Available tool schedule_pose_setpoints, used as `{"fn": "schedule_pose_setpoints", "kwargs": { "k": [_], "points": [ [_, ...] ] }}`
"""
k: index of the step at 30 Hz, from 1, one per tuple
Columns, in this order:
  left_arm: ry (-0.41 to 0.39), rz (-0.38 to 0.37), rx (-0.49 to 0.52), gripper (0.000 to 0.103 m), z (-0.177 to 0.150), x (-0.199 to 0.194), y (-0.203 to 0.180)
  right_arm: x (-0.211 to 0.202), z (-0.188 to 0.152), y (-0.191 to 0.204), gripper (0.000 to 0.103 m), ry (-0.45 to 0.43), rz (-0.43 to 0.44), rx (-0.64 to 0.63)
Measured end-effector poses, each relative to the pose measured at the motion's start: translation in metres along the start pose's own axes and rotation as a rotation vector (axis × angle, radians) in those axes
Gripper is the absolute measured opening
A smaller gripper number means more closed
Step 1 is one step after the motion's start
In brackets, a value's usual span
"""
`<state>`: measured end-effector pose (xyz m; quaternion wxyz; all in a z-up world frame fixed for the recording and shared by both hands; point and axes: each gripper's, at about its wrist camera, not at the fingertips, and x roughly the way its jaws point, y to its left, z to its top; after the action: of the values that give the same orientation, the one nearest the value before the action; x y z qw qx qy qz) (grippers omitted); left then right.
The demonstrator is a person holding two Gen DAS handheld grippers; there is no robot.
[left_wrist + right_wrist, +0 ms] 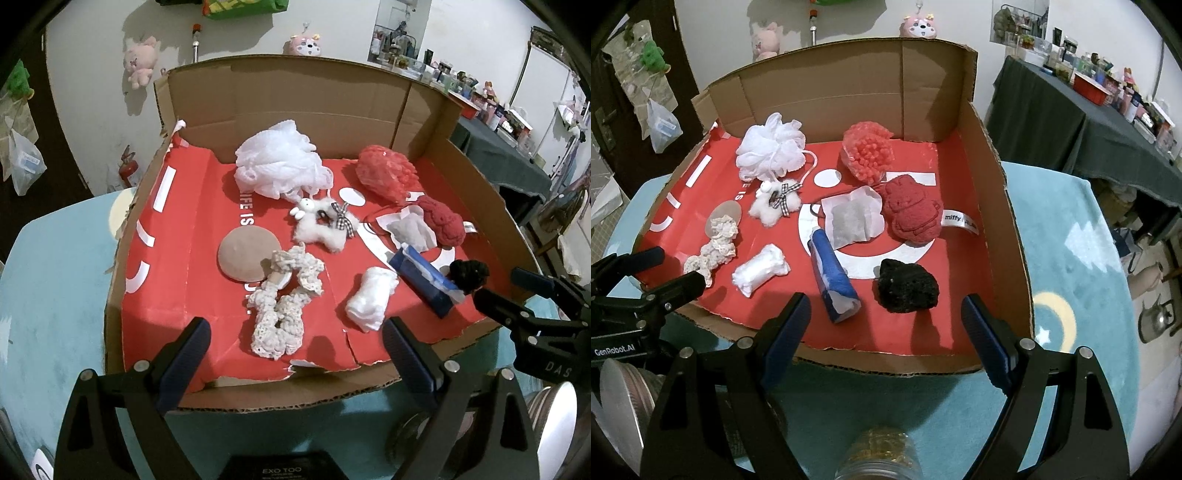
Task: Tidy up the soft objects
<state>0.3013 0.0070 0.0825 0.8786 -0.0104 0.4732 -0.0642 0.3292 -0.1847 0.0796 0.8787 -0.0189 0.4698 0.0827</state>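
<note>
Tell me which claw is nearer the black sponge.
Right. The right claw hangs open just in front of the black sponge; the left claw is open farther left, facing the crochet scrunchies.

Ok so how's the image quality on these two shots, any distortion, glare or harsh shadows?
Left wrist view: strong fisheye bend, box walls bow outward, dark vignette in the corners; sharp overall, the white pouf slightly overexposed. Right wrist view: same curvature and vignette, light from above, so the black sponge and both open grippers' fingers cast soft shadows on the red floor; no strong glare.
</note>
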Motion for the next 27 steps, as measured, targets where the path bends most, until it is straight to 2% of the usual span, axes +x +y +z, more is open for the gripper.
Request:
{"fn": "schedule_pose_setpoints", "kwargs": {
  "k": [27],
  "points": [
    [-0.004, -0.002, -0.012, 0.096, 0.0005, -0.0003, 0.0026, -0.0008, -0.0017, 0.0008, 0.083, -0.01, -0.001, -0.01]
  ]
}}
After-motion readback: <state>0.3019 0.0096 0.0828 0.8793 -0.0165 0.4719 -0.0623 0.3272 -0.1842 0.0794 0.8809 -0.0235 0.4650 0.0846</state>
